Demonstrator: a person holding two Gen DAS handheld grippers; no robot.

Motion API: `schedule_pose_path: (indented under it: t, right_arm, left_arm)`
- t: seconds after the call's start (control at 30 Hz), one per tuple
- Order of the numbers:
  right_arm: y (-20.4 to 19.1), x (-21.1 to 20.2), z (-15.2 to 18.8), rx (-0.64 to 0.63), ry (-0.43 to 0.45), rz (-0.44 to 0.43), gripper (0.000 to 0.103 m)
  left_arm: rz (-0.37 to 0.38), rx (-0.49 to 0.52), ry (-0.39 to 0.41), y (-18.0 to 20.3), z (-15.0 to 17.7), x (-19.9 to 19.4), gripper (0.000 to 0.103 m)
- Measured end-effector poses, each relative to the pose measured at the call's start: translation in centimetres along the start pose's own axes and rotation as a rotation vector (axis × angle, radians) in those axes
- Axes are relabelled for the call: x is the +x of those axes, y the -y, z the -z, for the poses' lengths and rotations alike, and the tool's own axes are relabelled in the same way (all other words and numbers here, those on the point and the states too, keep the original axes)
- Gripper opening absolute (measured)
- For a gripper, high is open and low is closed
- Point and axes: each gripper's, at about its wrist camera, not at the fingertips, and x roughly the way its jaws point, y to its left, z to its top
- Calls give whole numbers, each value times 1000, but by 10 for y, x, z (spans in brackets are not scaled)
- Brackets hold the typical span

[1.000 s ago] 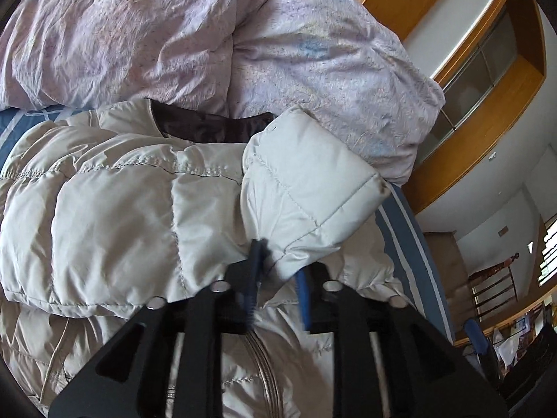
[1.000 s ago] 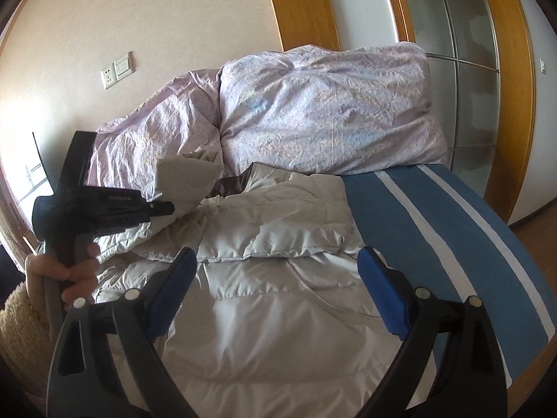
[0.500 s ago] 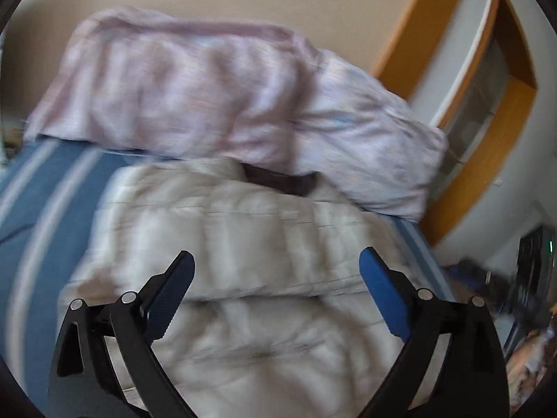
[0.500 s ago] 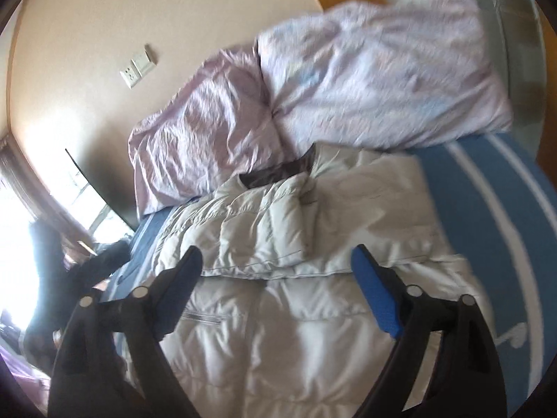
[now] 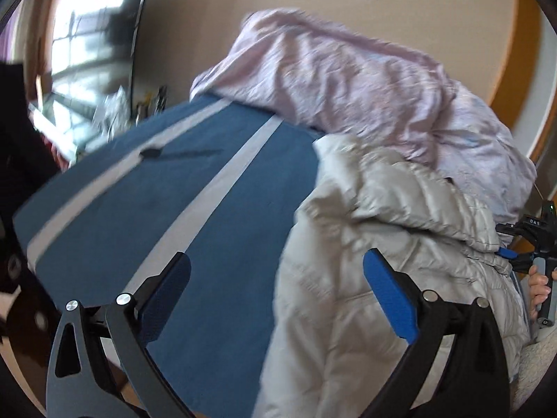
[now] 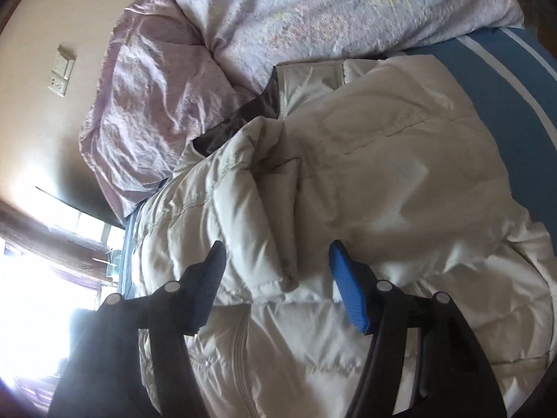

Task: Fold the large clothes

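A pale grey puffer jacket [image 5: 383,230] lies on the bed with its sleeves folded across the chest. My left gripper [image 5: 275,259] hovers over the jacket's left edge and the blue sheet. Its jaws are opening wide and nothing is gripped. My right gripper [image 6: 277,247] points down at the folded sleeve's cuff [image 6: 271,275]. Its jaws are closing with the cuff between them, and a gap still shows at the blue right pad [image 6: 348,289]. From the left wrist view, the right gripper [image 5: 511,256] shows at the jacket's far side, held by a hand [image 5: 539,289].
A blue sheet with pale stripes [image 5: 174,209] covers the bed. Crumpled lilac bedding [image 5: 348,80] is piled at the head against the wall [image 6: 45,28]. A bright window [image 5: 87,52] is at the left and a wooden frame [image 5: 522,80] at the right.
The left gripper let go of the sleeve, opened wide and swung left to the jacket's edge. The right gripper came down close over the folded sleeve and its jaws narrowed.
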Motion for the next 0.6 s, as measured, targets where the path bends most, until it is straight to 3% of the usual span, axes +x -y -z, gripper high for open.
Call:
schedule_pose_path:
  t: [0.07,0.13,0.23,0.37,0.6]
  right_arm:
    - [1,7,1,3,-25,-28,36]
    - [0,12,0,2,-47,-68,33]
    - [-7,5,1,-40,5,-67,12]
    - [-5,-14,4,-50,122,-64,9]
    - [10,19,9,-16,58,101,9]
  left_arm:
    - [-10,-18,-23,-7,4,4,100]
    - [4,-35,-36,-12,5,7,100]
    - [35,-45,-40,-13,8,8,100]
    - [53,-59,-55,-15,11,12,100]
    - [88,-82,-88,-22,13,15,100]
